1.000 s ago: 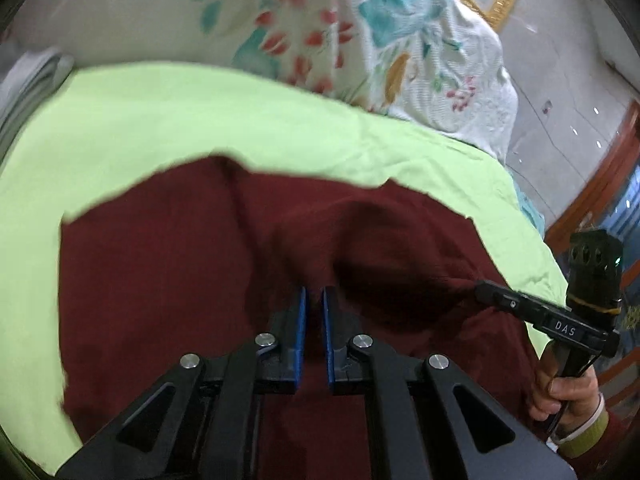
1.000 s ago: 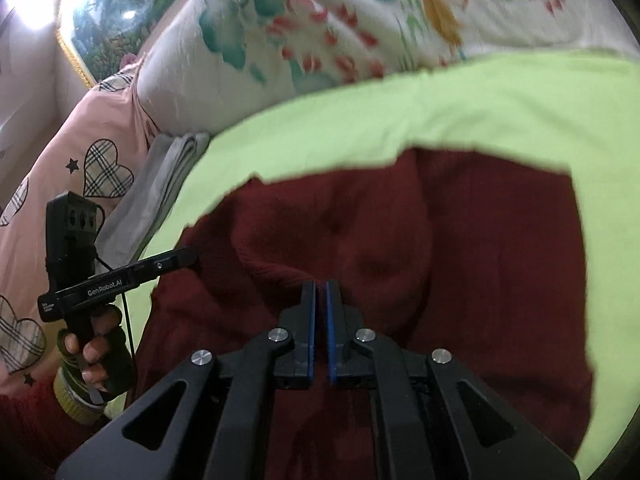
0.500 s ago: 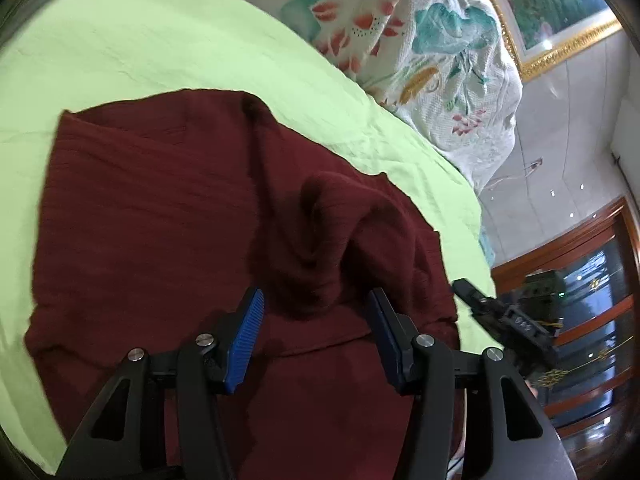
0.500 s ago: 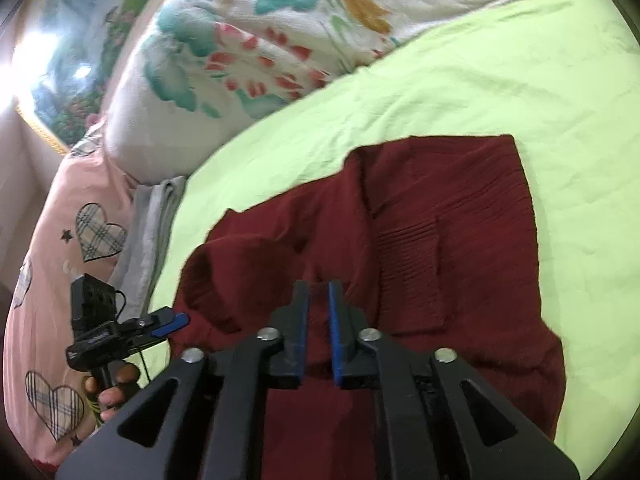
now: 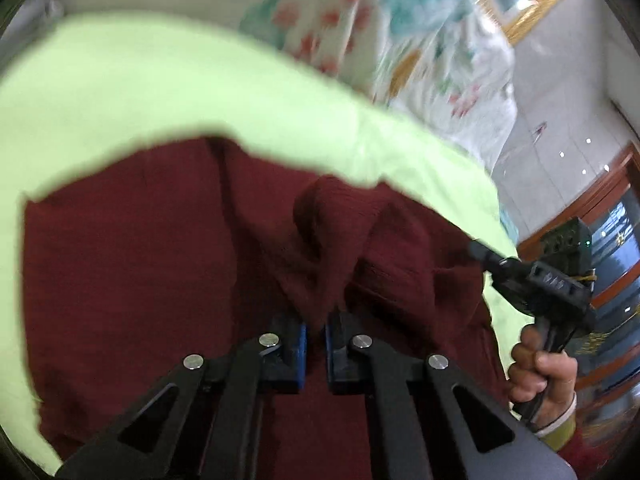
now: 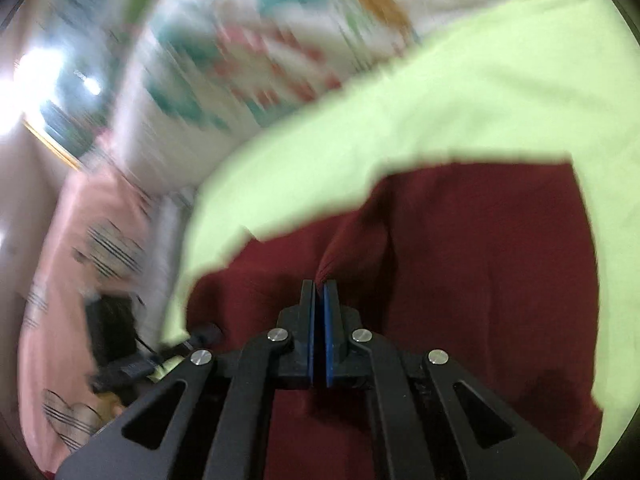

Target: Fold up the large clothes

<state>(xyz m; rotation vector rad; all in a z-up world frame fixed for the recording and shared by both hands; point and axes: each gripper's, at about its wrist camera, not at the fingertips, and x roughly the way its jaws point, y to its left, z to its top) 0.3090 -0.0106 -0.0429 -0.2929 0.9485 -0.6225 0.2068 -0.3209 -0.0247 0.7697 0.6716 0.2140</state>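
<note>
left gripper point(image 5: 315, 334) fingers nipping sweater point(image 5: 160, 260), right gripper point(image 6: 319, 292) likewise

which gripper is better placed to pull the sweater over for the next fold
Right, probably. The right gripper is shut on a sweater ridge; the left gripper only nearly pinches bunched cloth.

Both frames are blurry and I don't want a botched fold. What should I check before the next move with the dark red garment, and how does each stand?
1. Left gripper shut on the dark red garment: ok, fabric runs between the pads.
2. Right gripper shut on the garment: ok, a fold bunches at its tips.
3. Garment flat: not ok, a hump rises ahead of the left gripper.
4. Garment fully on the green sheet: cannot tell, near edge hidden.
5. Grippers apart: ok.
6. Image sharpness: not ok, motion blur.
</note>
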